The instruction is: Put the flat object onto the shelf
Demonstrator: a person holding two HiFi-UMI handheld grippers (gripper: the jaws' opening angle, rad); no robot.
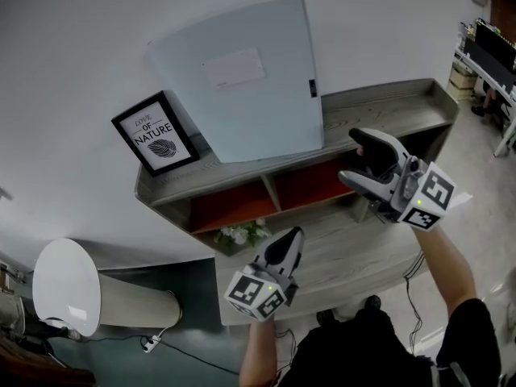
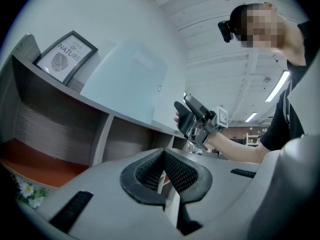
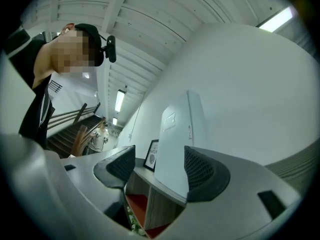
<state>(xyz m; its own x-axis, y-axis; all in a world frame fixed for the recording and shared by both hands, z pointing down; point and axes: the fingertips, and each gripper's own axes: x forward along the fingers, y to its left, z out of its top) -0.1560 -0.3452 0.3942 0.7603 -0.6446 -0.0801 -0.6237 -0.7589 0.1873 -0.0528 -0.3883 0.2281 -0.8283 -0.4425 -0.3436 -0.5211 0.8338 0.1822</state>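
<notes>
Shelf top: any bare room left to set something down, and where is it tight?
Bare: the shelf top right of the leaning flat panel, up to its end rim. The left cubby and right cubby look empty. Crowded: the left end, where the framed print stands close beside the panel. Flowers sit before the left cubby.

Flat object (image 1: 242, 87) on shelf (image 1: 387, 107), picture frame (image 1: 156, 133) left of it

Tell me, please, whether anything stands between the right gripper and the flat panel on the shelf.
Nothing visible does: the right gripper, jaws apart, faces the flat panel across bare shelf top.
</notes>
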